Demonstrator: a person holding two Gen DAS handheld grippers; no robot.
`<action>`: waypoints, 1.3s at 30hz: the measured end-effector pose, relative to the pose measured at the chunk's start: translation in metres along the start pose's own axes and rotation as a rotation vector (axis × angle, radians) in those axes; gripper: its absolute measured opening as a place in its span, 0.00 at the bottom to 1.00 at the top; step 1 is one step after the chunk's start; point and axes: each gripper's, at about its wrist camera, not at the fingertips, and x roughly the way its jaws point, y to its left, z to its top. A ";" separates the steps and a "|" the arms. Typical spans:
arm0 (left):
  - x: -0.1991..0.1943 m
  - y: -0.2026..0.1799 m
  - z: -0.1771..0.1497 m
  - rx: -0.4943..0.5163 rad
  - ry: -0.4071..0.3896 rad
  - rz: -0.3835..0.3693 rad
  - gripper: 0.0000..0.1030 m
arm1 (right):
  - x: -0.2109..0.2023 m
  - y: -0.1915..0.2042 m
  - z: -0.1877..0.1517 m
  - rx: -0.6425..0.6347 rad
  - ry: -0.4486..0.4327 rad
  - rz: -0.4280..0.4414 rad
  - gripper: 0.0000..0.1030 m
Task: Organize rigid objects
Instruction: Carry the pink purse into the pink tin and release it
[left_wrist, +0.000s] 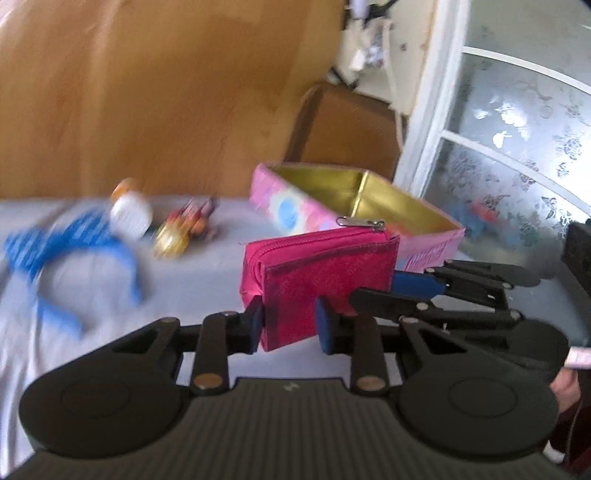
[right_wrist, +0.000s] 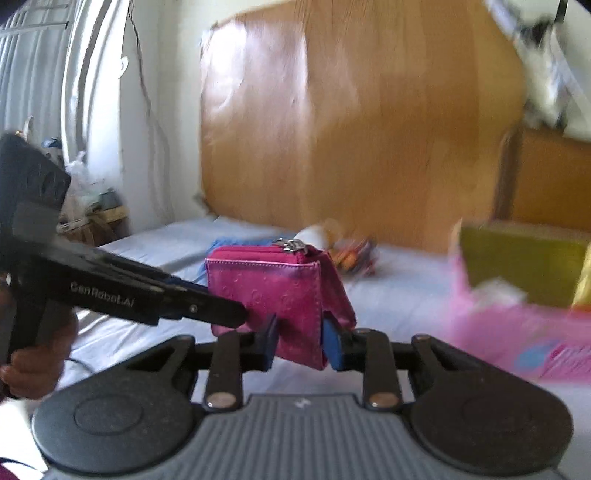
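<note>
A magenta zip wallet (left_wrist: 321, 273) hangs in the air above the bed, held from two sides. My left gripper (left_wrist: 290, 325) is shut on its lower edge. My right gripper (right_wrist: 301, 341) is shut on its other side; the wallet also shows in the right wrist view (right_wrist: 275, 291). Each gripper reaches into the other's view from the side. An open pink tin box (left_wrist: 354, 206) with a gold inside stands just behind the wallet, and at the right in the right wrist view (right_wrist: 524, 291).
On the pale bed sheet (left_wrist: 192, 280) lie a blue hairband (left_wrist: 74, 254), a white and orange bottle (left_wrist: 129, 210) and a gold and red toy (left_wrist: 184, 229). A wooden headboard (left_wrist: 166, 92) stands behind. A glass door (left_wrist: 517, 147) is at the right.
</note>
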 end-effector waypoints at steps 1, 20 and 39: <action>0.008 -0.007 0.009 0.017 -0.007 -0.008 0.31 | -0.004 -0.004 0.003 -0.022 -0.029 -0.045 0.25; 0.206 -0.106 0.086 0.242 0.079 0.151 0.51 | 0.026 -0.173 0.008 0.091 0.007 -0.661 0.31; 0.112 -0.071 0.048 0.153 0.084 0.250 0.52 | -0.026 -0.118 -0.001 0.273 -0.107 -0.568 0.31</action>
